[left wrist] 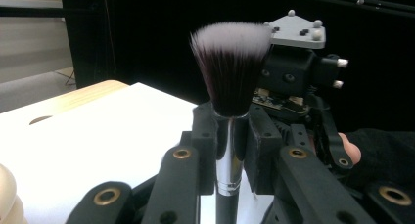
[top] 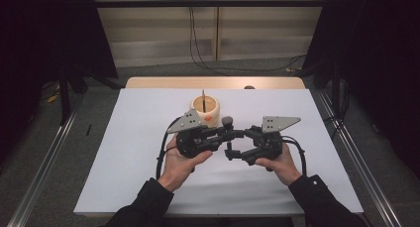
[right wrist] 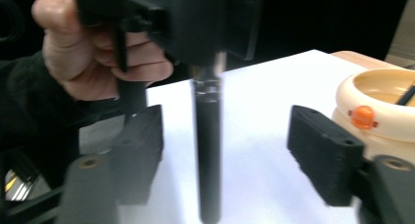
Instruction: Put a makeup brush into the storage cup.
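A person sits at a bench (top: 148,83) covered by a white sheet (top: 124,152), with both forearms coming in from the near edge and a hand-held gripper in each hand. On the left, the left gripper (top: 224,134) points toward the middle of the bench, and its fingers (left wrist: 205,136) are clamped tight on the shiny metal collar of a makeup brush (top: 228,138). From the left gripper view the brush (left wrist: 229,106) stands upright between those fingers, its dark bristles fanning up to pale tips and its black handle running down out of the frame. Behind the two grippers, near the middle of the sheet, stands a cream-coloured round holder (top: 205,109) with an orange stud on its side and a thin dark stick standing in it. To the right, the right gripper (top: 236,148) faces the left one, so that the two meet at the brush above the sheet. In the right gripper view its fingers (right wrist: 142,150) stand wide apart on either side of the brush's black handle (right wrist: 208,155) without touching it; the handle hangs upright between them, held from above by the other gripper. The cream holder (right wrist: 386,111) sits just beyond the right-hand finger in that view.
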`<act>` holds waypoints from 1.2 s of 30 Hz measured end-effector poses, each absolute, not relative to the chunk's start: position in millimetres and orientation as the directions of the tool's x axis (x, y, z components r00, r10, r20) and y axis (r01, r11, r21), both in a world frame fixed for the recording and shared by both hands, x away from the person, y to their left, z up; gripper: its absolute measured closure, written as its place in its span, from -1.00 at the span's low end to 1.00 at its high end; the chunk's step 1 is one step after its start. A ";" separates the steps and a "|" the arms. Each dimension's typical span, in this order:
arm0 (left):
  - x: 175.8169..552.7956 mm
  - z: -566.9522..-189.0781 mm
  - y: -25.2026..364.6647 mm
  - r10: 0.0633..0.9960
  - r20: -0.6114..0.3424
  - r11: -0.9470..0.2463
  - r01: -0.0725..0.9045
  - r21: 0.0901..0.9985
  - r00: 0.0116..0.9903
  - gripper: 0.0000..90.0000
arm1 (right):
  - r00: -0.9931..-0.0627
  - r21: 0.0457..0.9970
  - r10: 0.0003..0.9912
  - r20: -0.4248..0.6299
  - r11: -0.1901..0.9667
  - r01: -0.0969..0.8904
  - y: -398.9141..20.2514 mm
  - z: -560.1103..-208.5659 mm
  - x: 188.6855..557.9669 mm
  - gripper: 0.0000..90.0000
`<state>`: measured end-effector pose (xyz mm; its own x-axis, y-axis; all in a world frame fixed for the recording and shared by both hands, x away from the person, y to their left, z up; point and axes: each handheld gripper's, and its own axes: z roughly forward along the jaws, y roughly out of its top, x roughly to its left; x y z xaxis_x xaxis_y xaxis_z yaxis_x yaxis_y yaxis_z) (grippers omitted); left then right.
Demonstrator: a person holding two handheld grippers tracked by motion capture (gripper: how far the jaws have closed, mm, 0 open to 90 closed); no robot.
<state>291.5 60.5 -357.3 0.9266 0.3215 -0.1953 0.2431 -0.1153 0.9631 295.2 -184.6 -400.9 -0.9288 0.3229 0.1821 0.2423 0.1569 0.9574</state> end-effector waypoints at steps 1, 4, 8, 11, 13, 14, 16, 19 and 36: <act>291.4 -357.3 60.3 0.324 -0.202 -0.111 0.249 0.962 0.924 0.72 | -0.928 0.958 0.326 0.182 0.155 0.242 -185.0 -400.8 295.6 -0.54; 293.6 -358.7 61.6 0.334 -0.204 -0.116 0.255 0.960 0.920 0.72 | -0.923 0.958 0.340 0.181 0.150 0.244 -185.9 -400.0 295.2 -0.61; 295.1 -358.6 63.2 0.338 -0.210 -0.102 0.257 0.961 0.918 0.72 | -0.917 0.959 0.353 0.186 0.139 0.248 -185.9 -400.2 295.7 -0.77; 295.8 -357.7 65.4 0.343 -0.210 -0.100 0.258 0.961 0.916 0.72 | -0.915 0.959 0.362 0.179 0.146 0.245 -187.6 -401.1 296.0 -0.90; 296.6 -357.3 67.3 0.346 -0.212 -0.095 0.258 0.961 0.914 0.72 | -0.916 0.960 0.363 0.172 0.145 0.238 -189.4 -401.2 295.8 -0.91; 296.8 -356.8 68.0 0.348 -0.210 -0.097 0.258 0.961 0.914 0.72 | -0.911 0.962 0.377 0.164 0.143 0.232 -190.5 -400.7 295.3 -0.92; 297.6 -356.1 70.0 0.351 -0.203 -0.102 0.252 0.962 0.914 0.72 | -0.909 0.962 0.381 0.172 0.134 0.238 -192.0 -400.4 296.1 -0.92; 298.4 -355.1 72.3 0.359 -0.199 -0.100 0.250 0.963 0.912 0.72 | -0.902 0.961 0.396 0.173 0.132 0.243 -195.2 -401.3 296.7 -0.92; 307.9 -348.2 87.6 0.380 -0.199 -0.110 0.257 0.960 0.904 0.72 | -0.784 0.971 0.612 0.108 0.104 0.214 -210.0 -406.6 282.5 -0.96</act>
<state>307.9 87.6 -348.2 0.9036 0.3796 -0.1986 0.2571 -0.1096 0.9602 282.5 -210.0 -406.6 -0.7835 0.6120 0.1077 0.2145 0.1037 0.9712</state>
